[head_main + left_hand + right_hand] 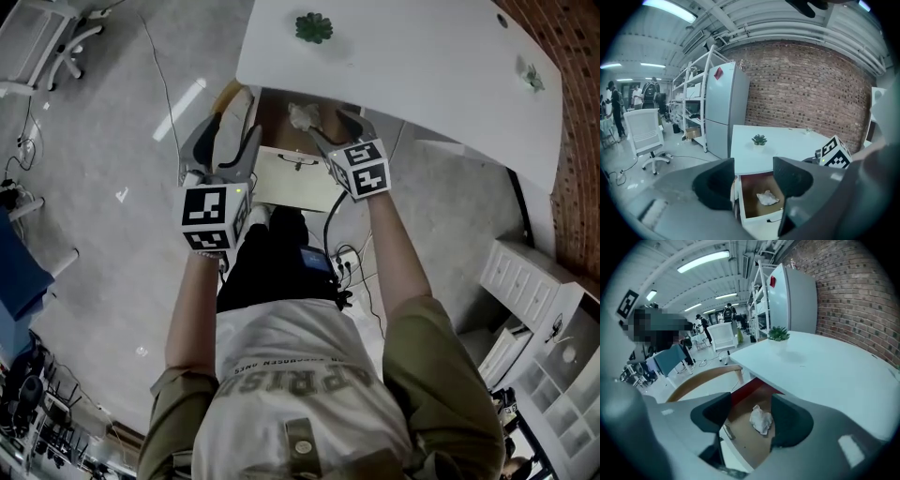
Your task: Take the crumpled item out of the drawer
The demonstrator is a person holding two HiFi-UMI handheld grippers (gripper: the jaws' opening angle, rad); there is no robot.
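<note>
Right fingers (712, 417) apart, white desk (825, 371), brick wall (853, 296)

My head camera looks steeply down past my chest at the white surface (403, 66) and the open drawer (274, 122) under its edge. The camera on my left jaws faces the brick wall (806, 89) from farther back. The one on my right jaws sits nearer, tilted down. All three share the drawer and the surface.

Workshop-type room — red brick wall (806, 89), grey floor (112, 150), tall fridge (724, 108), metal shelves (693, 80), white office chair (644, 133), white desk (403, 56) — strip lights (703, 261) overhead.
</note>
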